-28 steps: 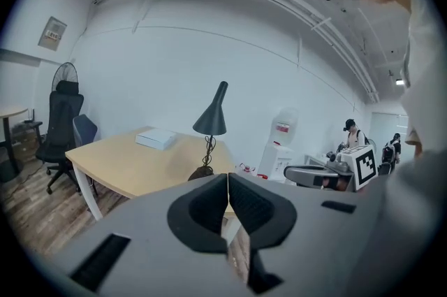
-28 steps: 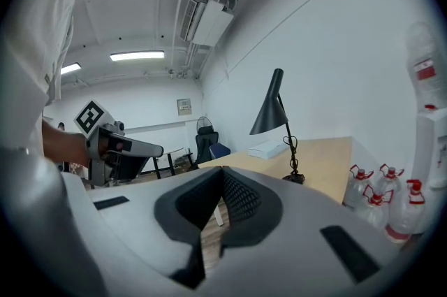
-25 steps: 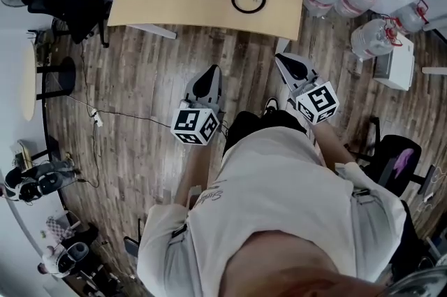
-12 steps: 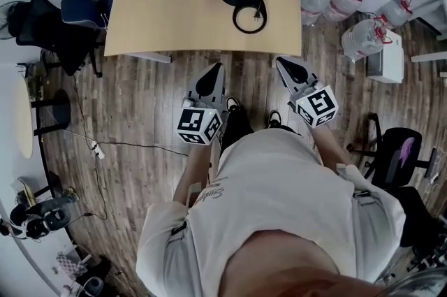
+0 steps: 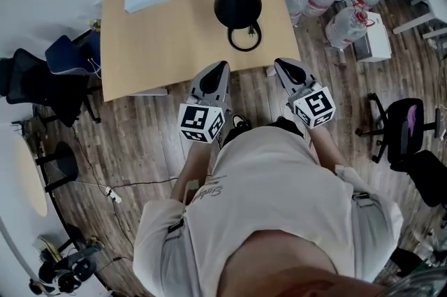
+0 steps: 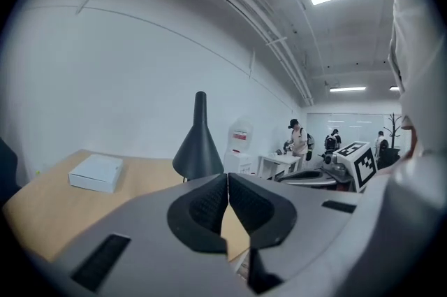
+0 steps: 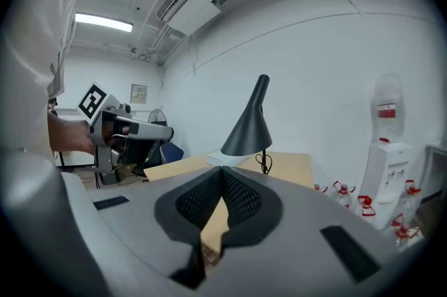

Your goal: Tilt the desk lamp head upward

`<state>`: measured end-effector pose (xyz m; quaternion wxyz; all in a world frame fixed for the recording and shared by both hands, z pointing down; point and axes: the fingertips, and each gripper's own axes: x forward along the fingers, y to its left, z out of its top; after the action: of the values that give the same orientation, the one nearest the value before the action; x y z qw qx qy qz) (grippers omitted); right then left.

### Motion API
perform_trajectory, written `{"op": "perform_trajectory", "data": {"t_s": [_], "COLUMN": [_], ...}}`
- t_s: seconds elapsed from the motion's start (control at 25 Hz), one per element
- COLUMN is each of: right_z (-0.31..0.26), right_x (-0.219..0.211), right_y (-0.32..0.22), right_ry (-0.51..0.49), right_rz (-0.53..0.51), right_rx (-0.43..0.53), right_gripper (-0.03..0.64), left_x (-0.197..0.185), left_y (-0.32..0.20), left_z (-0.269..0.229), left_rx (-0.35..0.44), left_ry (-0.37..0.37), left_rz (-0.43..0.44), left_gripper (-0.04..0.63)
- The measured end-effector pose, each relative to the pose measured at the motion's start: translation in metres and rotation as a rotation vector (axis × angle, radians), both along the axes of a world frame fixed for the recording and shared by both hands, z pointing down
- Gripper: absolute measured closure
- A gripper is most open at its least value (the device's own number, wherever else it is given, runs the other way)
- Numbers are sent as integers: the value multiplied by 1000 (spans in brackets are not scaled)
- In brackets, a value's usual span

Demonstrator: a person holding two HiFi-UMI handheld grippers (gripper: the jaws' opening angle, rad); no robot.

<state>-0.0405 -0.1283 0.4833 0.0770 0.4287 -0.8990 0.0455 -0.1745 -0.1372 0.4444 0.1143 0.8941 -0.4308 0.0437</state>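
Judging by the layout, nothing is done yet: the desk lamp head (image 5: 237,2) points down over the desk (image 5: 174,37) at 12 o'clock, well apart from the left gripper (image 5: 221,66) and right gripper (image 5: 280,64), the 2 with jaws pressed together, empty.

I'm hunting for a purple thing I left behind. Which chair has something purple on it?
The black chair on the person's far right, apart from the desk. The chairs left of the desk show only black and blue.
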Motion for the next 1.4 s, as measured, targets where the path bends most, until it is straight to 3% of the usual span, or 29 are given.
{"op": "perform_trajectory", "data": {"t_s": [0.24, 0.52, 0.72, 0.84, 1.2, 1.4], "right_z": [21, 29, 48, 73, 155, 193], "right_x": [-1, 13, 28, 38, 50, 35], "right_y": [1, -7, -32, -55, -115, -128], "right_ry": [41, 29, 26, 26, 76, 155], "right_rz": [96, 146, 111, 88, 9, -118], "right_rx": [-49, -87, -119, -161, -267, -306], "right_gripper": [621, 621, 621, 621, 621, 621], "left_x": [2, 16, 26, 26, 26, 33], "left_y": [-25, -44, -58, -67, -97, -106], "left_z": [7, 13, 18, 29, 86, 108], "left_rx": [-6, -28, -38, -82, -168, -218], "left_ry": [4, 13, -2, 7, -68, -34], "left_rz": [113, 141, 95, 41, -43, -67], "left_gripper": [578, 579, 579, 580, 578, 578]}}
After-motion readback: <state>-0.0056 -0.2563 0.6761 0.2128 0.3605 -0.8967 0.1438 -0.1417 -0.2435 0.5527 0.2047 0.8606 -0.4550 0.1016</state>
